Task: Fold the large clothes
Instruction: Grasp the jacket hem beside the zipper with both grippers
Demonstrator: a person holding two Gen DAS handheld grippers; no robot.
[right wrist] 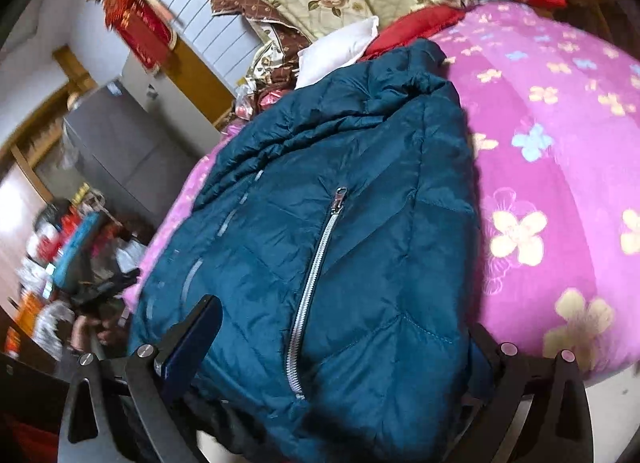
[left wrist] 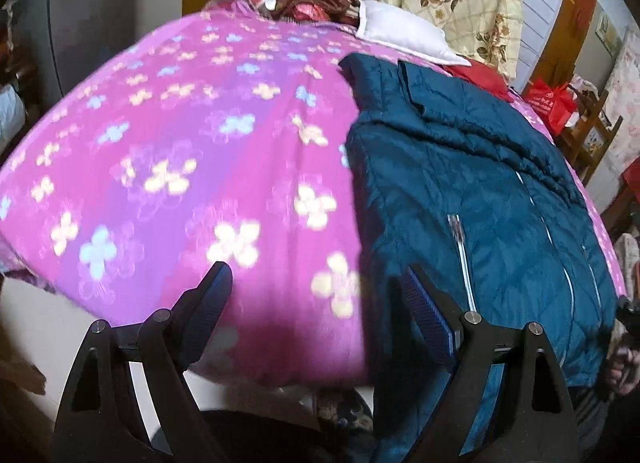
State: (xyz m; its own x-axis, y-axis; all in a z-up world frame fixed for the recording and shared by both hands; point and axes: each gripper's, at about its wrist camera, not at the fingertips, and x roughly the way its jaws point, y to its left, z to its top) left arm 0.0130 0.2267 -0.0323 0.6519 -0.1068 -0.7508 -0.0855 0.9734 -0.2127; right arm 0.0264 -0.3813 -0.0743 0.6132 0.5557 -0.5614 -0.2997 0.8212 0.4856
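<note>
Left wrist view: the left gripper [left wrist: 316, 287] hangs spread and empty above the bed's [left wrist: 180, 143] near edge, beside the teal jacket [left wrist: 460, 183].

Right wrist view: the right gripper [right wrist: 344, 347] stands spread astride the jacket's hem [right wrist: 340, 383]; seemingly pre-fold, next pinching it.

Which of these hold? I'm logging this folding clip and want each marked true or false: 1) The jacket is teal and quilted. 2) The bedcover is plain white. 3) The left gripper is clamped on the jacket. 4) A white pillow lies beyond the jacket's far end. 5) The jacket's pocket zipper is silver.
1) True: the teal quilted jacket lies on the bed.
2) False: the bedcover is pink-purple with cream and blue flowers.
3) False: the left gripper is open, with only bedcover between its fingers; the jacket sits beside its right finger.
4) True: the white pillow lies past the far end.
5) True: the silver zipper runs down the jacket front.
</note>
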